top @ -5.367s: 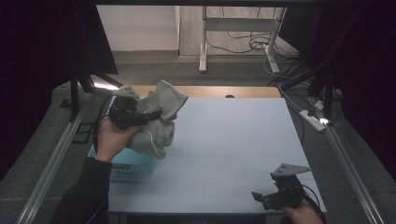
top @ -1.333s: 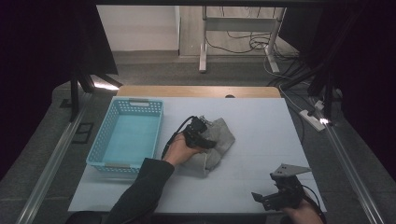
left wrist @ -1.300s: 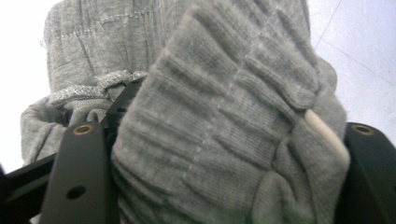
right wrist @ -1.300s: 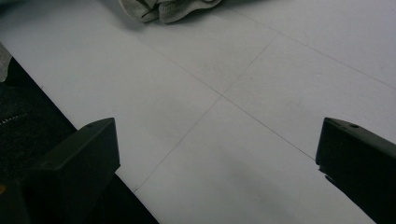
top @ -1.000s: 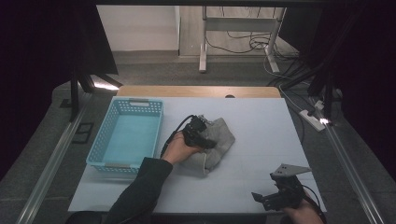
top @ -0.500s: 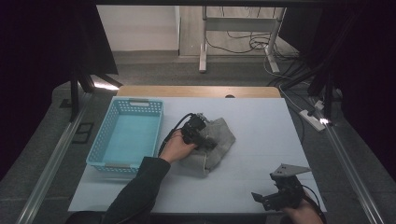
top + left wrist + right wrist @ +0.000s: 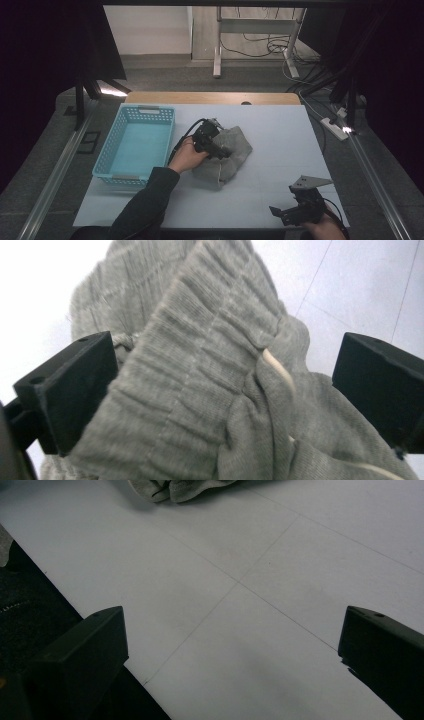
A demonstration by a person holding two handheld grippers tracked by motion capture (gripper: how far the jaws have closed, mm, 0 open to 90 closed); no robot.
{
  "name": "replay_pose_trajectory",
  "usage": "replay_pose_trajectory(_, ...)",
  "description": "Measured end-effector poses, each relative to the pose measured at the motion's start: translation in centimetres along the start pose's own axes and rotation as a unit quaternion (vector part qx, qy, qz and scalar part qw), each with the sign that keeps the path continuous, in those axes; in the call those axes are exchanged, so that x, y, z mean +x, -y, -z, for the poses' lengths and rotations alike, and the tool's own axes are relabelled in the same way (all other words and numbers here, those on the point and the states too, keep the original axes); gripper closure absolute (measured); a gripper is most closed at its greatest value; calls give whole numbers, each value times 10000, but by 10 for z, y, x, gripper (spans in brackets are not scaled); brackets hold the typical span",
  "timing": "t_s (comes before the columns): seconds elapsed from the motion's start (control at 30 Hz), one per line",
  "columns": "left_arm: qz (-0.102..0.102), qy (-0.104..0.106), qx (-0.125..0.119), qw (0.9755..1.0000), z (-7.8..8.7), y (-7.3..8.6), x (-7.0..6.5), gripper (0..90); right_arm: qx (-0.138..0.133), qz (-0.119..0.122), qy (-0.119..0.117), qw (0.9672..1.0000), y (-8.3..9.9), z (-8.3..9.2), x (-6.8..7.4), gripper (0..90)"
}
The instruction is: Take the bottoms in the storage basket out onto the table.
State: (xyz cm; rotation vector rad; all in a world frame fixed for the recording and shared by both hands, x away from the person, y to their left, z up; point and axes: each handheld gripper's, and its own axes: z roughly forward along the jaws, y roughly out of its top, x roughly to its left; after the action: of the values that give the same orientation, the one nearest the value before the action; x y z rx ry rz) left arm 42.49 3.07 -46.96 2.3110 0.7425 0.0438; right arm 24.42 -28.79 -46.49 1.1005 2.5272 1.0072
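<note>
Grey ribbed garment point(image 7: 200, 370) crumpled on table, cream drawstring; left fingers point(image 7: 65, 390) just spread apart

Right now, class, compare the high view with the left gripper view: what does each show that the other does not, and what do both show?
High view alone: the blue basket left of the clothing, the person's left hand on the left tool, and the right tool at the table's near right edge. Left gripper view alone: the ribbed knit waistband and a pale drawstring up close. Both: the grey garment on the white table, with the left tool's jaws wide open, just opened, astride it.
</note>
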Motion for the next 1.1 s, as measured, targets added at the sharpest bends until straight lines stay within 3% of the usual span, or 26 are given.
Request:
replay_pose_trajectory(0.2,-48,126,-188,9997,10,-2,1,1,5,8,4,10000,0,0,0,0)
replay_pose_trajectory(0.37,184,468,-362,9981,16,-1,7,0,14,1,6,10000,0,0,0,0)
replay_pose_trajectory(0.6,141,611,-468,9969,23,2,9,0,17,0,7,10000,0,0,0,0)
replay_pose_trajectory(0.87,-86,560,-446,9974,30,5,7,0,22,3,14,10000,0,0,0,0)
replay_pose_trajectory(1.1,-116,542,-438,9975,34,5,3,0,8,4,14,10000,0,0,0,0)
